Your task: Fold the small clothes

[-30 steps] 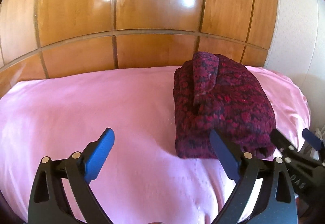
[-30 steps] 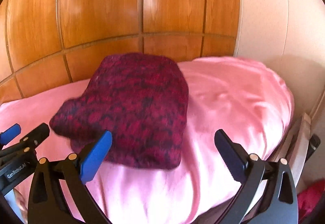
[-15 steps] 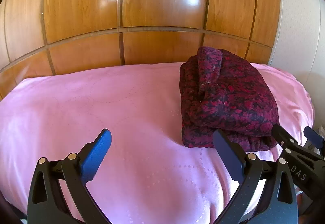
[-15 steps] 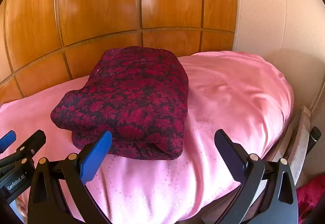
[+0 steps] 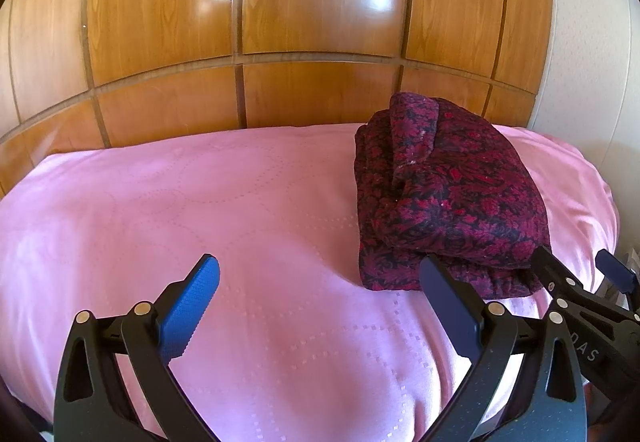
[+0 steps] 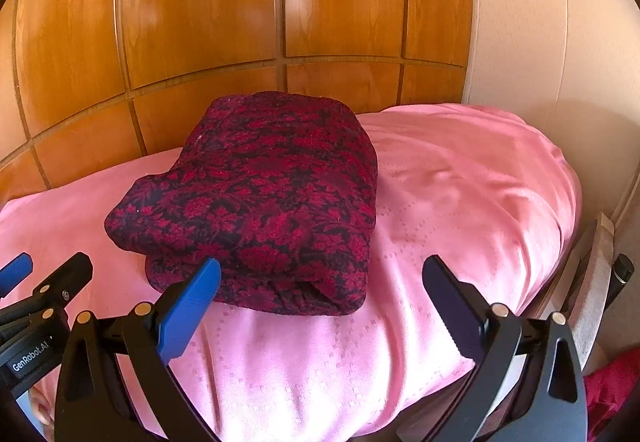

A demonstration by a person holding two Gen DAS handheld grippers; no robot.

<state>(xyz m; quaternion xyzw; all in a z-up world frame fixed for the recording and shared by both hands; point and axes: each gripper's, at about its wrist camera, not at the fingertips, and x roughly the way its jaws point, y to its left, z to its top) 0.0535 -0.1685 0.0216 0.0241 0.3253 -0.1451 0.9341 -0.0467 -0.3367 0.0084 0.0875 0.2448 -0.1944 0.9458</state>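
Note:
A dark red and black patterned garment (image 5: 448,197) (image 6: 260,201) lies folded into a thick bundle on the pink bedspread (image 5: 200,209) (image 6: 460,209). My left gripper (image 5: 320,294) is open, hovering over bare bedspread to the left of and nearer than the bundle, with nothing between its fingers. My right gripper (image 6: 320,294) is also open, just short of the bundle's near folded edge, holding nothing. In the left wrist view the right gripper's tips (image 5: 576,282) show at the right edge; in the right wrist view the left gripper (image 6: 36,282) shows at the left edge.
A glossy wooden panelled headboard (image 5: 280,41) (image 6: 240,21) rises behind the bed. A pale wall (image 6: 540,41) stands at the right. The bed's right edge drops beside a wooden frame (image 6: 592,262), with red cloth (image 6: 608,382) low at the right.
Both grippers have pulled back and risen slightly from the bundle, staying open. The bundle, blurred a second ago in the right wrist view, now lies still.

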